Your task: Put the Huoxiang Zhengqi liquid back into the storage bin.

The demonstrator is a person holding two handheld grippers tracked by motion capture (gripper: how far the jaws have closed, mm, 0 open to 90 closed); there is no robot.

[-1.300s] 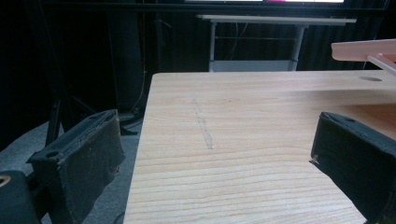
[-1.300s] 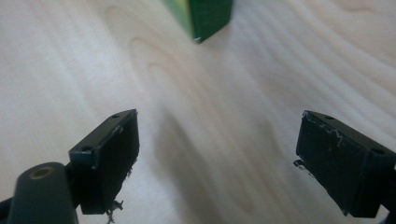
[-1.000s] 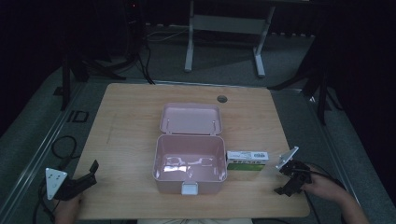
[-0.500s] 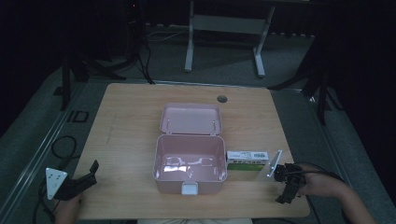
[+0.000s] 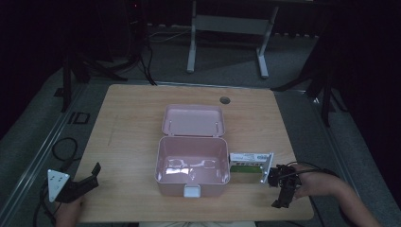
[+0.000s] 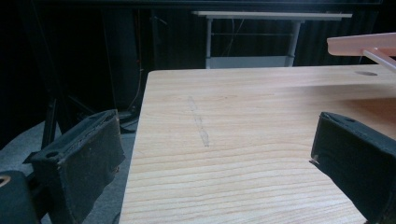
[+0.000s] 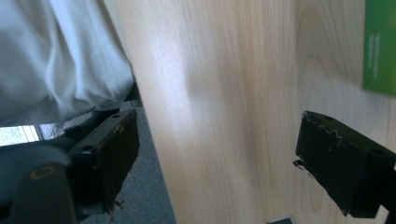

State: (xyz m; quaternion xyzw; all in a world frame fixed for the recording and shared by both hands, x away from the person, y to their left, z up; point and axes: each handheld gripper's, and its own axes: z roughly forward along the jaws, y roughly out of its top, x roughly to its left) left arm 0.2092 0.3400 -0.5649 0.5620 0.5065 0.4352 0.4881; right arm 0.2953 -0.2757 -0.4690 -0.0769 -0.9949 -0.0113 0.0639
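An open pink box (image 5: 191,165) sits mid-table, its lid (image 5: 194,120) tipped back. Against the box's right side lies a green and white carton (image 5: 246,163). My right gripper (image 5: 280,201) is just right of the carton, jaws pointing toward the table's front edge. In the right gripper view the gripper (image 7: 219,163) is open over bare wood, with the carton (image 7: 380,46) at the top right. My left gripper (image 5: 92,177) rests at the front left corner, far from the box. It is open (image 6: 210,158) and empty, and the pink lid (image 6: 364,44) shows at the far right.
The wooden table (image 5: 132,123) has a round cable hole (image 5: 224,100) behind the box. A person's white shirt (image 7: 60,60) lies beyond the front edge. A metal stand (image 5: 227,28) rises past the table and cables (image 5: 64,146) lie on the floor at left.
My right gripper has shifted left toward the carton and turned, so its jaws now point at the front edge. The left gripper, box and carton have not moved.
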